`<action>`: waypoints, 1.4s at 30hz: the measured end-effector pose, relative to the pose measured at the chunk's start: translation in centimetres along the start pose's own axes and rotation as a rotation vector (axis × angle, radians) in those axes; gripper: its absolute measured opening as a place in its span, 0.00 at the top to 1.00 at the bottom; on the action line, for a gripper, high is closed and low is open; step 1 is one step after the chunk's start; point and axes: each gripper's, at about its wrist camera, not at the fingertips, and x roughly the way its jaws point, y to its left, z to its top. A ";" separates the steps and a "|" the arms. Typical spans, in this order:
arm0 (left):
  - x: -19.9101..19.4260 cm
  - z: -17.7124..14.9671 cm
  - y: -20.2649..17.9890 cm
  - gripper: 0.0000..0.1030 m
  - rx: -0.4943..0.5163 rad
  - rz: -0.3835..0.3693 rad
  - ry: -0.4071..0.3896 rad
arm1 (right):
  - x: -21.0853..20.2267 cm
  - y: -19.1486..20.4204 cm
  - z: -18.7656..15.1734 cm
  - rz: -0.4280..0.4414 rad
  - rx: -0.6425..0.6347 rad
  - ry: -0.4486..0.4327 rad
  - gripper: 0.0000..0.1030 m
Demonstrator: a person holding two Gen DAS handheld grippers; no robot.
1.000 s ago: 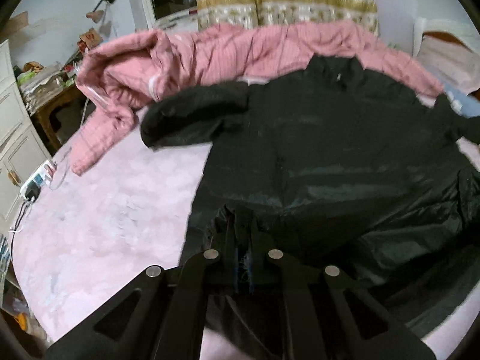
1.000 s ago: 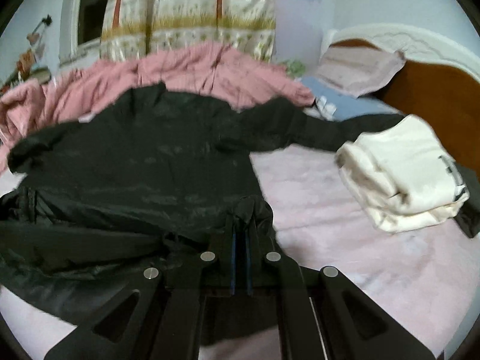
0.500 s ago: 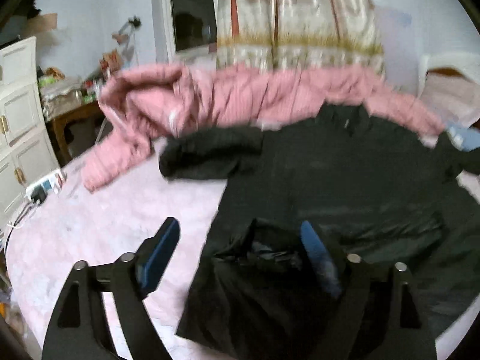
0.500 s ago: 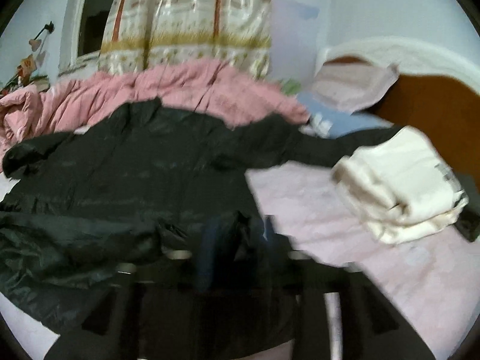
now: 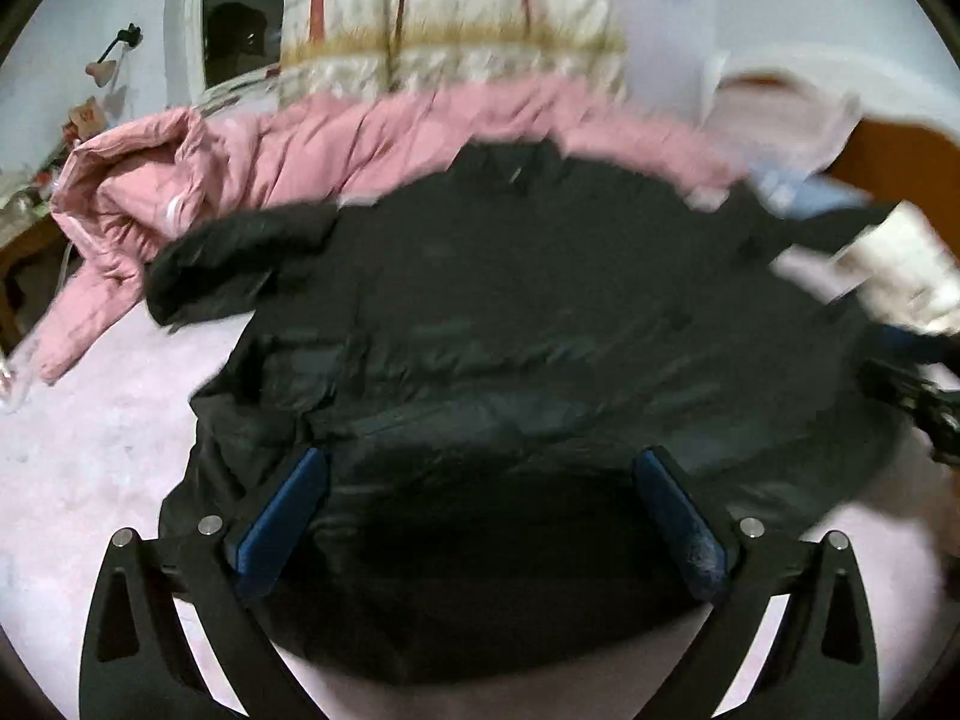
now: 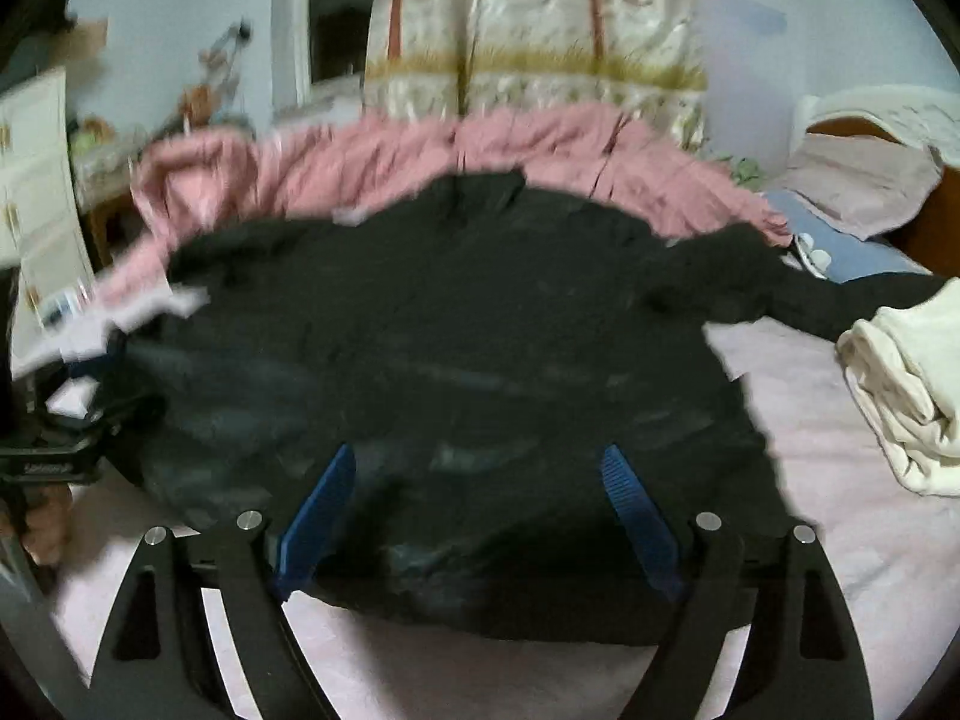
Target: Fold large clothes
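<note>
A large black jacket (image 5: 510, 312) lies spread on the pink bed sheet (image 5: 90, 468), collar at the far side, one sleeve bent out to the left. Its near hem is folded over into a thick dark band. My left gripper (image 5: 480, 456) hovers over that hem with its jaws opening wide; the blue pads (image 5: 288, 516) stand clear of the cloth. In the right wrist view the jacket (image 6: 450, 348) fills the middle. My right gripper (image 6: 478, 453) is over the hem too, jaws opening, with the cloth below them and not pinched.
A pink quilt (image 5: 312, 144) is heaped along the far side of the bed. A folded cream garment (image 6: 906, 396) lies on the right. A pillow (image 6: 858, 186) and wooden headboard are at the far right; a white cabinet (image 6: 36, 180) stands at the left.
Both grippers were shut on the jacket's near hem and have let go and opened wide. The hem now lies on the bed. Both views have shifted over the jacket's middle.
</note>
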 end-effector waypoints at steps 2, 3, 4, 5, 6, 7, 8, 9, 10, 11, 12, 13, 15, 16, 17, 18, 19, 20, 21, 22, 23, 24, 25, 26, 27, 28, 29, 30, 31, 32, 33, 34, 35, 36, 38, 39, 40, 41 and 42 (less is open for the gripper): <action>1.4 0.7 0.3 0.03 -0.019 0.011 0.041 | 2.2 0.9 -0.3 -0.039 -0.033 0.063 0.16; 1.7 1.1 0.4 0.03 -0.020 0.024 0.042 | 2.9 1.1 -0.4 -0.049 -0.037 0.090 0.16; 2.0 1.4 0.4 0.03 -0.010 0.044 0.044 | 3.3 1.1 -0.4 -0.051 -0.034 0.110 0.16; 2.4 1.7 0.4 0.03 0.006 0.070 0.047 | 3.7 1.2 -0.4 -0.050 -0.024 0.128 0.16; 2.9 1.9 0.5 0.03 0.020 0.088 0.050 | 3.8 0.9 -0.3 -0.048 -0.011 0.137 0.16; 3.3 2.1 0.4 0.03 0.026 0.099 0.056 | 3.9 0.5 -0.3 -0.046 0.003 0.139 0.16; 3.8 2.2 0.6 0.03 0.023 0.104 0.064 | 4.0 0.0 -0.3 -0.046 0.022 0.144 0.16; 4.2 1.8 0.7 0.03 0.015 0.110 0.070 | 4.2 -0.3 -0.4 -0.047 0.036 0.148 0.16; 4.5 1.7 1.1 0.03 0.000 0.117 0.077 | 4.2 -0.7 -0.3 -0.047 0.052 0.150 0.16; 4.6 1.4 1.6 0.03 -0.021 0.124 0.083 | 4.5 -1.1 -0.3 -0.045 0.061 0.152 0.16; 4.8 1.4 2.1 0.03 -0.043 0.133 0.090 | 4.6 -1.5 -0.3 -0.039 0.071 0.155 0.16; 4.9 1.4 2.7 0.03 -0.068 0.143 0.100 | 4.6 -1.9 -0.3 -0.035 0.075 0.158 0.16; 4.9 1.3 4.0 0.03 -0.107 0.159 0.105 | 4.6 -2.2 -0.3 -0.035 0.074 0.157 0.16; 4.6 1.2 4.5 0.03 -0.119 0.174 0.100 | 4.6 -2.3 -0.3 -0.039 0.070 0.154 0.16; 4.1 1.1 5.1 0.03 -0.134 0.183 0.087 | 4.2 -2.4 -0.4 -0.051 0.067 0.143 0.16; 3.5 1.0 5.6 0.03 -0.147 0.180 0.070 | 3.9 -2.5 -0.3 -0.088 0.066 0.127 0.16; 2.7 0.8 6.1 0.03 -0.155 0.173 0.052 | 3.5 -2.8 -0.3 -0.122 0.069 0.110 0.16; 1.8 0.7 6.4 0.03 -0.159 0.169 0.028 | 2.9 -3.4 -0.3 -0.136 0.090 0.091 0.16; 0.7 0.6 6.8 0.03 -0.158 0.169 0.000 | 2.2 -4.2 -0.3 -0.143 0.124 0.070 0.16; -0.4 0.5 7.1 0.03 -0.156 0.172 -0.027 | 1.7 -4.9 -0.4 -0.149 0.150 0.056 0.16; -1.3 0.4 7.3 0.03 -0.152 0.170 -0.047 | 1.2 -5.7 -0.4 -0.160 0.180 0.044 0.16; -2.4 0.2 7.5 0.03 -0.149 0.158 -0.060 | 0.7 -6.5 -0.5 -0.171 0.208 0.040 0.16; -3.0 0.2 7.8 0.03 -0.152 0.143 -0.062 | 0.5 -7.1 -0.5 -0.175 0.226 0.042 0.16; -3.7 0.1 8.0 0.03 -0.159 0.129 -0.067 | 0.3 -7.8 -0.6 -0.177 0.249 0.046 0.16; -4.5 0.0 8.2 0.03 -0.164 0.111 -0.077 | 0.1 -8.2 -0.7 -0.176 0.264 0.049 0.16; -5.1 0.1 8.2 0.04 -0.161 0.091 -0.086 | 0.0 -8.6 -0.8 -0.175 0.275 0.050 0.16; -5.9 0.1 8.1 0.06 -0.148 0.068 -0.102 | -0.3 -8.9 -0.7 -0.171 0.280 0.048 0.16; -6.8 0.2 7.7 0.09 -0.124 0.043 -0.122 | -0.4 -8.9 -0.6 -0.170 0.277 0.045 0.16; -7.4 0.3 7.3 0.24 -0.090 0.011 -0.133 | -0.5 -8.9 -0.6 -0.167 0.269 0.040 0.18; -7.7 0.4 6.8 0.48 -0.046 -0.027 -0.124 | -0.6 -8.8 -0.5 -0.157 0.256 0.032 0.23; -7.7 0.5 6.3 0.59 -0.005 -0.063 -0.098 | -0.6 -8.6 -0.4 -0.142 0.243 0.034 0.38; -7.5 0.5 6.0 0.71 0.021 -0.100 -0.070 | -0.4 -8.3 -0.4 -0.123 0.227 0.043 0.48; -7.0 0.4 5.8 0.75 0.031 -0.133 -0.028 | -0.3 -7.9 -0.5 -0.113 0.213 0.050 0.51; -6.2 0.2 5.8 0.76 0.022 -0.156 0.020 | -0.1 -7.6 -0.5 -0.112 0.198 0.052 0.60; -4.6 -0.1 5.7 0.76 0.000 -0.196 0.095 | -0.2 -6.8 -0.4 -0.090 0.161 0.048 0.66; -3.8 -0.3 5.5 0.76 -0.001 -0.195 0.123 | -0.5 -6.3 -0.3 -0.075 0.141 0.031 0.66; -3.1 -0.4 5.3 0.76 0.002 -0.167 0.132 | -0.9 -5.8 -0.3 -0.061 0.122 0.015 0.66; -2.3 -0.6 5.3 0.76 0.005 -0.130 0.130 | -1.1 -5.3 -0.3 -0.042 0.104 0.004 0.66; -1.4 -0.9 5.3 0.76 0.004 -0.100 0.138 | -1.3 -4.8 -0.3 -0.018 0.087 0.000 0.66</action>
